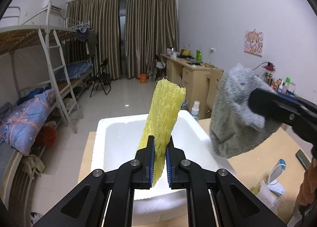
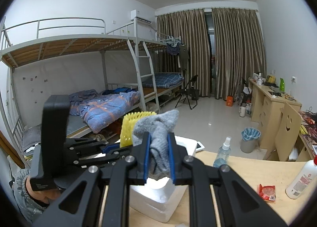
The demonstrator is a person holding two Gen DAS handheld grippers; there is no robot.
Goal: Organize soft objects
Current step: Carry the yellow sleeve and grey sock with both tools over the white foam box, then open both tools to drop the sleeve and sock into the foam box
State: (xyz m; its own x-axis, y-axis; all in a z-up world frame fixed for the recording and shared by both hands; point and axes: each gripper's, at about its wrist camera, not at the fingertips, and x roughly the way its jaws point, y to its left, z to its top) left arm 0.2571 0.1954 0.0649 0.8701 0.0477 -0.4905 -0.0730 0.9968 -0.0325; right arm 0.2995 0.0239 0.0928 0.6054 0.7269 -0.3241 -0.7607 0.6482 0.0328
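My left gripper (image 1: 160,143) is shut on a yellow foam net sleeve (image 1: 164,112) and holds it upright above a white foam box (image 1: 122,138) on the wooden table (image 1: 257,159). My right gripper (image 2: 159,138) is shut on a grey fuzzy sock (image 2: 158,128) and holds it above the same box (image 2: 154,203). In the left wrist view the sock (image 1: 235,116) hangs to the right of the box, with the right gripper reaching in from the right. In the right wrist view the yellow sleeve (image 2: 130,128) and the left gripper sit just to the left.
On the table (image 2: 247,171) stand a spray bottle (image 2: 222,152), a white bottle (image 2: 301,181) and a red packet (image 2: 266,192). A phone (image 2: 199,145) lies by the box. Plastic packaging (image 1: 275,177) lies at the table's right. Bunk beds stand across the floor.
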